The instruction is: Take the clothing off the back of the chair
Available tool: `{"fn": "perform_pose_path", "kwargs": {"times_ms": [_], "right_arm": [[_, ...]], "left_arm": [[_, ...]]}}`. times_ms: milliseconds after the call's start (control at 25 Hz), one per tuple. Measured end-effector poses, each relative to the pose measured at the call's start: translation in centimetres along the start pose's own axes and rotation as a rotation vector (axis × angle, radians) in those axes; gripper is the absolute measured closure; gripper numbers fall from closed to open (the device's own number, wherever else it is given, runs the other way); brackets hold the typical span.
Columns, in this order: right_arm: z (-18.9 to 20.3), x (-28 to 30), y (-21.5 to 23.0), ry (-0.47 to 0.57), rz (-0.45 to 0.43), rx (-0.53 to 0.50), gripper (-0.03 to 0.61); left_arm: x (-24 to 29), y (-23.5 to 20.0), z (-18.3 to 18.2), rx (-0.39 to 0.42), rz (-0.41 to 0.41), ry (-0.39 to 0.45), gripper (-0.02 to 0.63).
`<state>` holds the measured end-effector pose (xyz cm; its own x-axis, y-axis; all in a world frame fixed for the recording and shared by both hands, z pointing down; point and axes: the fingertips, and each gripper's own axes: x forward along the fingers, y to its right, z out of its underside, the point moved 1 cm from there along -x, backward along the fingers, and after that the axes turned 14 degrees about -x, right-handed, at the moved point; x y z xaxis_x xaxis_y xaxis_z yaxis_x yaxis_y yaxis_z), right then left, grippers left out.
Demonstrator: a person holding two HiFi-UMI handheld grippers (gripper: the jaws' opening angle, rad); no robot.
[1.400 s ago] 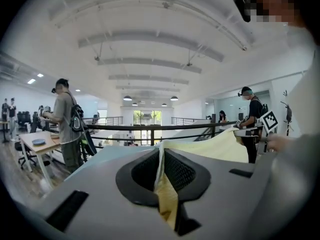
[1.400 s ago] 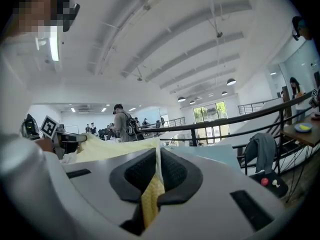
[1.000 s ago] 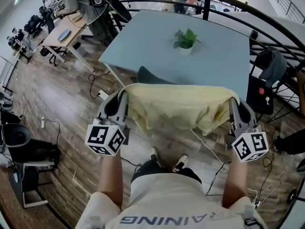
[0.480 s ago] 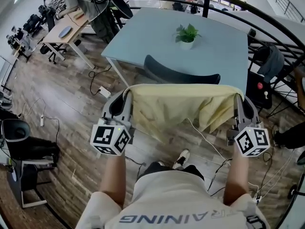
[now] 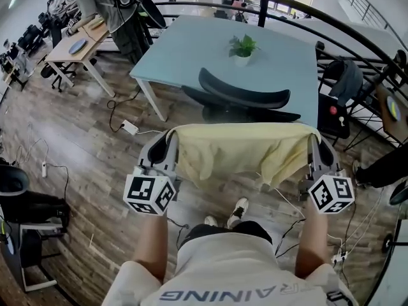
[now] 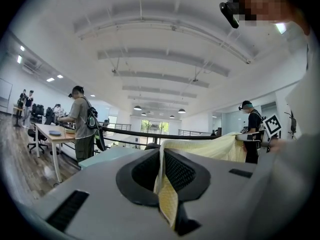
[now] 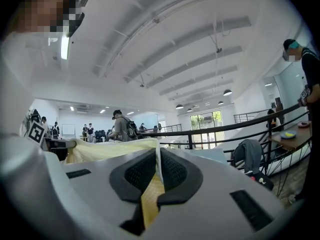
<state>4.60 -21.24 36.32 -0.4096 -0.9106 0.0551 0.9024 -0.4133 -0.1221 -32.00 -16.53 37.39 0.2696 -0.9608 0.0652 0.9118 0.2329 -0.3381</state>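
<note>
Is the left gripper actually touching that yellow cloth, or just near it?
Touching. The left gripper view shows the left gripper with its jaws closed on an edge of the yellow cloth, which is pinched between the dark pads.

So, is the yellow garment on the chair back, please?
Off: the garment hangs spread between left gripper and right gripper, apart from the chair back.

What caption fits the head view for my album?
Left gripper and right gripper hold a pale yellow garment in front of the dark chair.
</note>
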Motion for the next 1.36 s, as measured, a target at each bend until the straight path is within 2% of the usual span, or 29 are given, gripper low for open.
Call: {"fn": "perform_pose_path", "kwargs": {"times_ms": [320,680,920,1360], "right_arm": [[0.0,-2.8,-0.9,-0.011,0.020,-0.004,0.545],[-1.0,-3.7,0.5,0.043,-0.025,0.002,0.546],[-0.2,-4.1,2.1,0.027,-0.037,0.041,0.546],[-0.1,-4.5,2.9,0.019,-0.058,0.032,0.546]], "left_arm": [[-1.3,0.6,0.4,-0.006,0.019,-0.004,0.566],[-1.5,3.3,0.6,-0.003,-0.009,0.009,0.574],[-1.2,5.0,0.6,-0.002,-0.008,0.006,0.574],[-1.2,6.4,0.5,-0.011,-0.004,0.012,0.574]]}}
